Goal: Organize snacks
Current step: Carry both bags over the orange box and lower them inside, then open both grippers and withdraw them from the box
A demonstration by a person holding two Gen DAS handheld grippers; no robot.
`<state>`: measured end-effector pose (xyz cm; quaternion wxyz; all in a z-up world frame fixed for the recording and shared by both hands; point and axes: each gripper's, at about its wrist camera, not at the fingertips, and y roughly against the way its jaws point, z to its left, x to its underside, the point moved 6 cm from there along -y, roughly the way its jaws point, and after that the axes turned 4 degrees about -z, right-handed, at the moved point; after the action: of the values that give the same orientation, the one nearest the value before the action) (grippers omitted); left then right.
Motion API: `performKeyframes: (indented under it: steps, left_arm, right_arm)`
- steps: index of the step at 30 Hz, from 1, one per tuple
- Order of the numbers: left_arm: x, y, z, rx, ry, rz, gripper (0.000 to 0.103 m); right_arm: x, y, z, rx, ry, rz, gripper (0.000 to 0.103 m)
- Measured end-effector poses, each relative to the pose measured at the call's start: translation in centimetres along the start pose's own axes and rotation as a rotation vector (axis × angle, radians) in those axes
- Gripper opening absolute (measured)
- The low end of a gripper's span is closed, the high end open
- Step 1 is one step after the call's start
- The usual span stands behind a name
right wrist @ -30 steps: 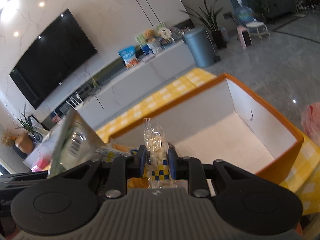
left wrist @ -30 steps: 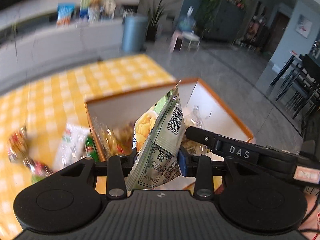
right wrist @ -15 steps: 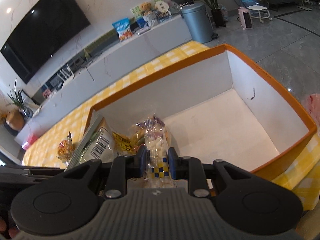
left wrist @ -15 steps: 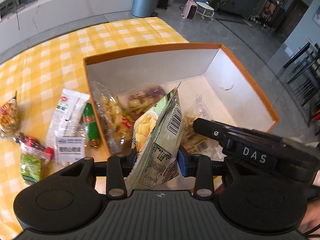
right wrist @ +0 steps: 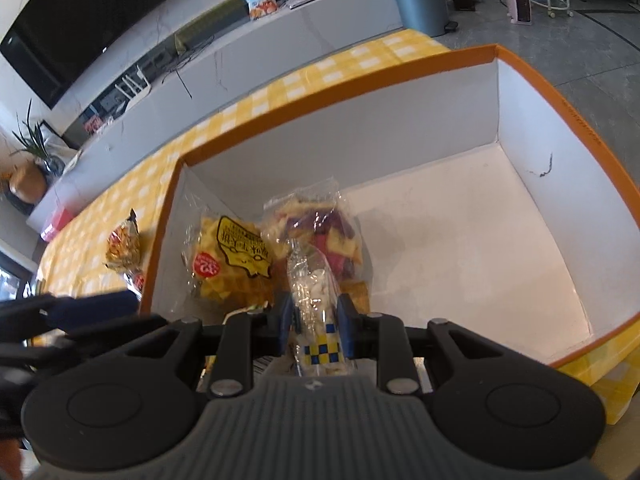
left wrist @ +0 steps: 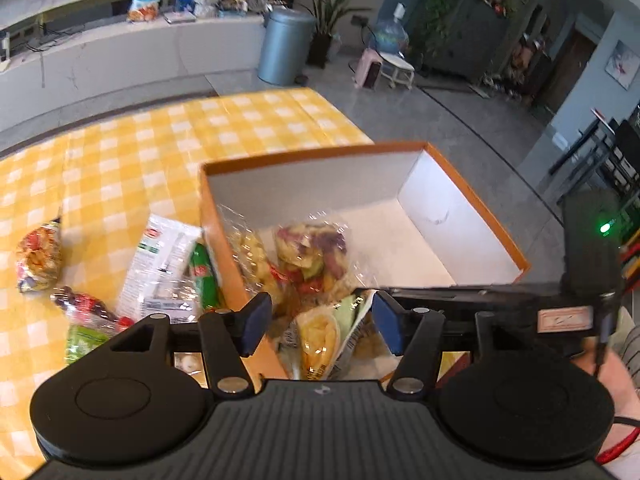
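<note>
An orange box (left wrist: 312,154) with white inside walls (right wrist: 340,80) stands on the yellow checked table. My left gripper (left wrist: 320,316) hangs over its near left corner. Its jaws are opening, and the green chip bag (left wrist: 320,340) lies loose below them, touching neither pad. My right gripper (right wrist: 314,320) is low over the box; its jaws are beginning to open, but the pads still press on a clear snack packet (right wrist: 314,292) with a blue and yellow checked label. A yellow snack bag (right wrist: 236,260) and a purple mixed-chip bag (right wrist: 320,232) lie in the box's left end.
Left of the box on the tablecloth (left wrist: 160,140) lie a white packet (left wrist: 164,268), a green packet (left wrist: 204,276), an orange-red bag (left wrist: 38,256) and a dark red packet (left wrist: 88,308). The box's right half shows bare white floor (right wrist: 460,240). A grey bin (left wrist: 284,48) stands beyond the table.
My left gripper let go of the green chip bag, which dropped into the box's near left corner. My right gripper sank closer to the box with the clear packet.
</note>
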<state>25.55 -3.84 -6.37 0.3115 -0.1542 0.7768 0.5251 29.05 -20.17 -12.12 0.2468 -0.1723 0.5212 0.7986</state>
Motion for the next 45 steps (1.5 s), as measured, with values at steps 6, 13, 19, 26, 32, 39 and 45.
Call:
performKeyframes:
  steps: [6, 13, 19, 26, 32, 39, 45]
  left_arm:
    - [-0.3, 1.3, 0.5, -0.036, 0.002, -0.040, 0.069]
    - [0.6, 1.7, 1.4, -0.058, 0.013, -0.042, 0.069]
    - [1.3, 3.5, 2.5, -0.062, 0.052, -0.072, 0.069]
    - [2.3, 6.1, 3.4, -0.080, 0.096, -0.124, 0.069]
    - [3.5, 8.1, 4.0, -0.136, 0.090, -0.172, 0.069]
    - [5.3, 10.0, 5.3, -0.203, 0.088, -0.215, 0.070]
    - [7.3, 11.2, 7.0, -0.290, 0.074, -0.238, 0.070]
  right_arm:
    - [0.5, -1.2, 0.8, 0.026, 0.026, 0.024, 0.028]
    - [0.3, -1.4, 1.5, 0.062, 0.054, 0.024, 0.030]
    - [-0.2, 0.3, 2.1, 0.142, 0.101, -0.062, 0.053]
    - [-0.3, 3.8, 4.3, 0.193, 0.202, -0.205, 0.073]
    - [0.8, 6.7, 6.9, 0.249, 0.316, -0.355, 0.079]
    - [2.8, 9.2, 9.8, 0.174, 0.325, -0.460, 0.086]
    - [4.6, 9.7, 12.3, 0.135, 0.341, -0.486, 0.093]
